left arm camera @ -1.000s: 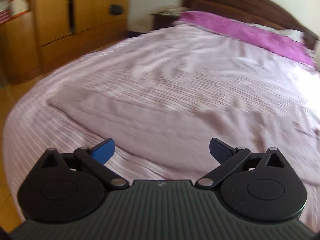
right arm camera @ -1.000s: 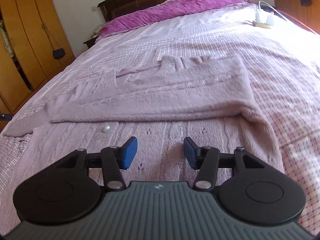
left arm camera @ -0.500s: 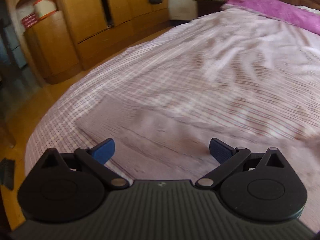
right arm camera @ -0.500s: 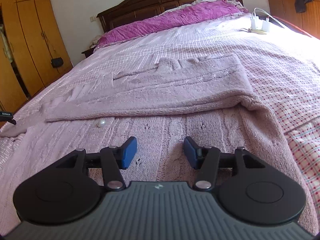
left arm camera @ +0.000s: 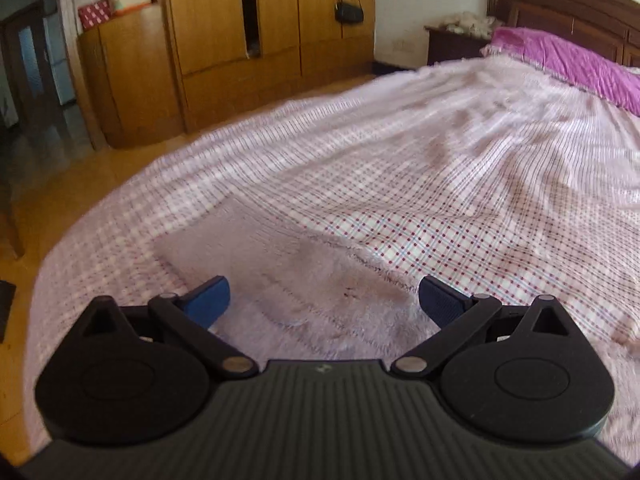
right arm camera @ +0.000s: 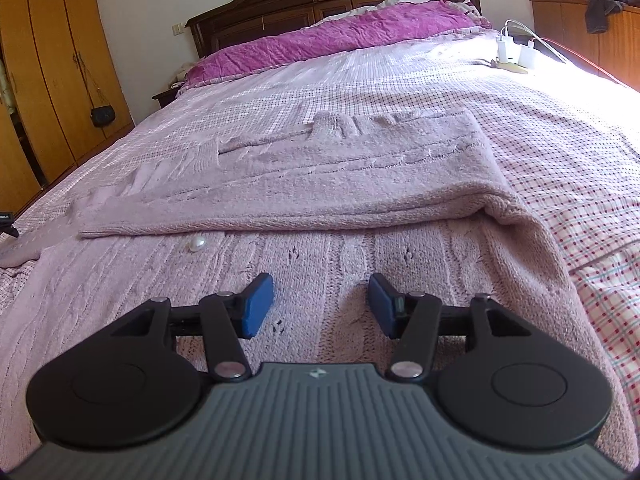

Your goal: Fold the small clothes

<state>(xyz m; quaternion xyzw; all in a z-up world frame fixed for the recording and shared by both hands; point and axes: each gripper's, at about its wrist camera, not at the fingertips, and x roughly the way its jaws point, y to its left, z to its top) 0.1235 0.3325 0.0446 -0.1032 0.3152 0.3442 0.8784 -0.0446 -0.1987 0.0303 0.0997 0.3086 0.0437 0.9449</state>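
Left gripper (left arm camera: 323, 300) spread wide, hovering over the sweater's sleeve (left arm camera: 256, 252) at twelve o'clock. Right gripper (right arm camera: 321, 304) parted, empty, above the pink sweater (right arm camera: 320, 184) on the bed (right arm camera: 560, 128).

A wide bed (right arm camera: 560, 132) fills most of the right wrist view, covered by a pale pink checked sheet (right arm camera: 592, 240). A mauve knitted sweater (right arm camera: 320, 184) lies flat across the centre and lower frame, one part folded over itself, with a small white pearl-like bead (right arm camera: 197, 244) on it at centre left. A magenta pillow (right arm camera: 340, 40) spans the top. White chargers (right arm camera: 514, 54) rest at upper right.
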